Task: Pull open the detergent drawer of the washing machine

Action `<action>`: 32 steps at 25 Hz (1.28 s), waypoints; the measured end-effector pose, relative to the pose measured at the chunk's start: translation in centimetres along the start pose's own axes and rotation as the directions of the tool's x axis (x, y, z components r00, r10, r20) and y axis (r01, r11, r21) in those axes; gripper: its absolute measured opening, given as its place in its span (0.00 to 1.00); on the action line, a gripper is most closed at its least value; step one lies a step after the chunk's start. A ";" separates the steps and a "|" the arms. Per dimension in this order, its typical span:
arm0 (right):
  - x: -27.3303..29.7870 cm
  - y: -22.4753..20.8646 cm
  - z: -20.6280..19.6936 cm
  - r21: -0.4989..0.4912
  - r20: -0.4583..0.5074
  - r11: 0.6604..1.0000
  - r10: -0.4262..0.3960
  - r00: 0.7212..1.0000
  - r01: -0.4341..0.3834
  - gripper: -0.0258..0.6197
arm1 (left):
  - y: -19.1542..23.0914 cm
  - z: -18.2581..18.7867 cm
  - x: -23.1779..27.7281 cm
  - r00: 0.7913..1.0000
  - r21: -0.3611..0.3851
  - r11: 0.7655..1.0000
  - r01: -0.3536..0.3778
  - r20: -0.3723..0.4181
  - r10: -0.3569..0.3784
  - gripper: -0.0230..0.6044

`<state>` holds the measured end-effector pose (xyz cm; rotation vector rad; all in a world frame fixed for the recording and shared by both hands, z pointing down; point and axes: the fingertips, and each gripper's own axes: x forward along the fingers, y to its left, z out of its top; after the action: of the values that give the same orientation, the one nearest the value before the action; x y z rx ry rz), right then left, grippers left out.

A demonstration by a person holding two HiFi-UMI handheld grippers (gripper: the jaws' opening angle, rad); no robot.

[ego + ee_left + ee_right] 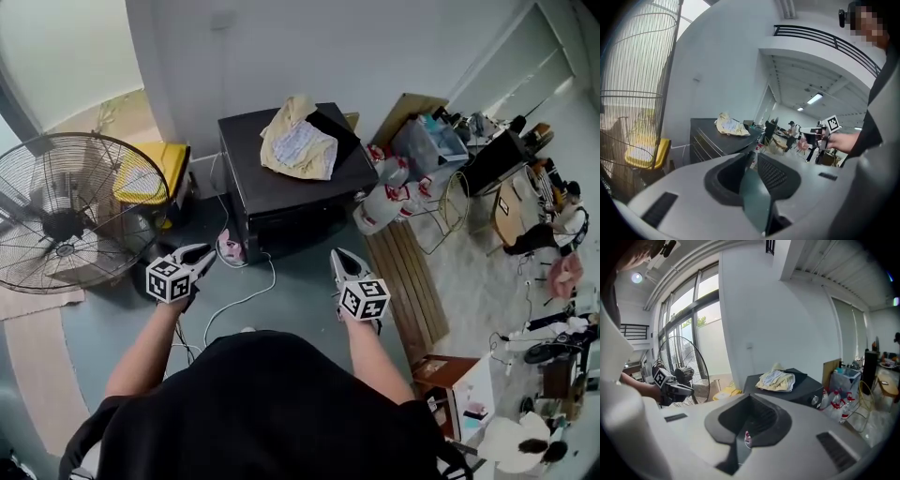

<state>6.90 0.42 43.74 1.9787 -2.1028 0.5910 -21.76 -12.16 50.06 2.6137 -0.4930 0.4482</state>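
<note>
The black washing machine stands against the white wall with a crumpled yellowish cloth on its lid. Its dark front faces me, and I cannot pick out the detergent drawer on it. My left gripper is held short of the machine's lower left corner, jaws together, nothing in them. My right gripper sits short of the lower right corner, also shut and empty. The left gripper view shows the machine and cloth beyond the closed jaws. The right gripper view shows the same machine ahead.
A large standing fan is at the left, with a yellow bin behind it. White bottles with red labels and a wooden pallet lie to the machine's right. A white cable runs over the floor.
</note>
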 end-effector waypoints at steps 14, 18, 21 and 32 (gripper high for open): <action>2.6 -1.2 -0.1 0.023 -0.022 1.000 0.007 1.000 -0.007 0.04 | 1.3 -0.1 0.9 1.000 -0.017 1.000 -0.003 -0.023 0.003 0.19; 3.7 -3.0 -0.4 0.025 -0.035 0.999 0.029 0.999 -0.028 0.05 | 1.3 0.0 2.0 0.999 -0.029 0.999 -0.030 -0.021 0.029 0.19; 4.9 -4.2 -0.5 0.023 -0.047 0.998 0.057 0.997 -0.056 0.05 | 1.6 0.3 2.7 0.998 -0.044 0.997 -0.061 -0.017 0.061 0.19; 12.0 -8.5 -0.2 -0.006 -0.132 0.982 0.187 0.973 -0.189 0.09 | 3.6 1.0 7.4 0.986 -0.114 0.979 -0.167 -0.024 0.166 0.19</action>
<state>14.20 -10.64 50.10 1.6921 -2.2201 0.7102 -16.47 -17.65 53.39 2.4663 -0.7150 0.4768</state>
